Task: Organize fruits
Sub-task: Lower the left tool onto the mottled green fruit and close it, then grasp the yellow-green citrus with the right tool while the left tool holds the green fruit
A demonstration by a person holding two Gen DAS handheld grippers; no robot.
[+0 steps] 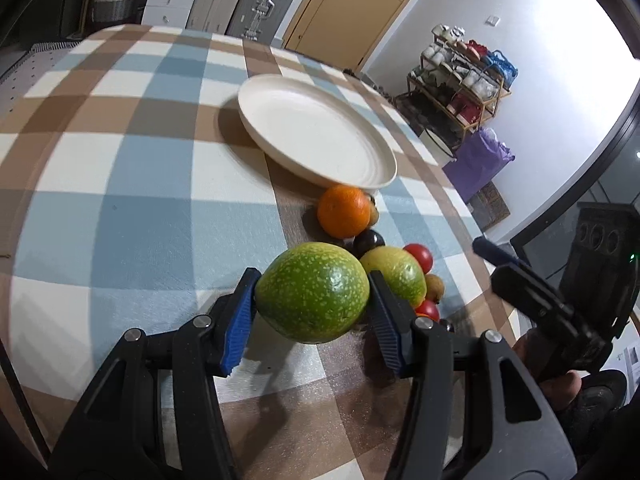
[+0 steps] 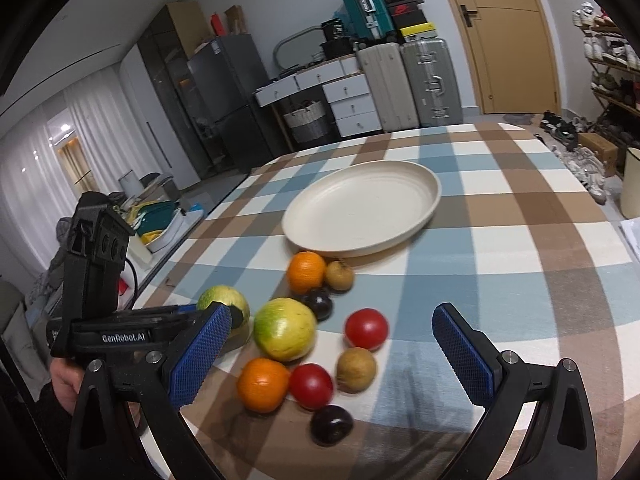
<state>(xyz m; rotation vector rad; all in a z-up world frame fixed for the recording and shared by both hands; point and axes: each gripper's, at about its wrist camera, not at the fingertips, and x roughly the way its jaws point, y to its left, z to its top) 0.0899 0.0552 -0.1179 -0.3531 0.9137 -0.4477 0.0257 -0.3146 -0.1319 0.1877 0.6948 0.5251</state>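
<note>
My left gripper (image 1: 313, 280) is shut on a green speckled fruit (image 1: 312, 292), with both blue pads pressed on its sides. In the right wrist view that fruit (image 2: 236, 300) shows behind the left gripper's finger (image 2: 208, 328). My right gripper (image 2: 330, 312) hangs open over the pile with nothing between its fingers. The pile holds a second green-yellow fruit (image 2: 285, 334), two oranges (image 2: 306, 272) (image 2: 263, 384), two red tomatoes (image 2: 366, 328) (image 2: 311, 385), two brown fruits (image 2: 339, 276) (image 2: 356, 369) and two dark plums (image 2: 318, 304) (image 2: 332, 424). An empty cream plate (image 2: 362, 210) lies beyond the pile.
A checked blue, brown and white cloth (image 1: 140, 160) covers the table. The table's edge runs close on the left in the right wrist view, with clutter on the floor beyond. Suitcases, drawers and a door stand at the back; a shoe rack (image 1: 460, 80) stands to the right.
</note>
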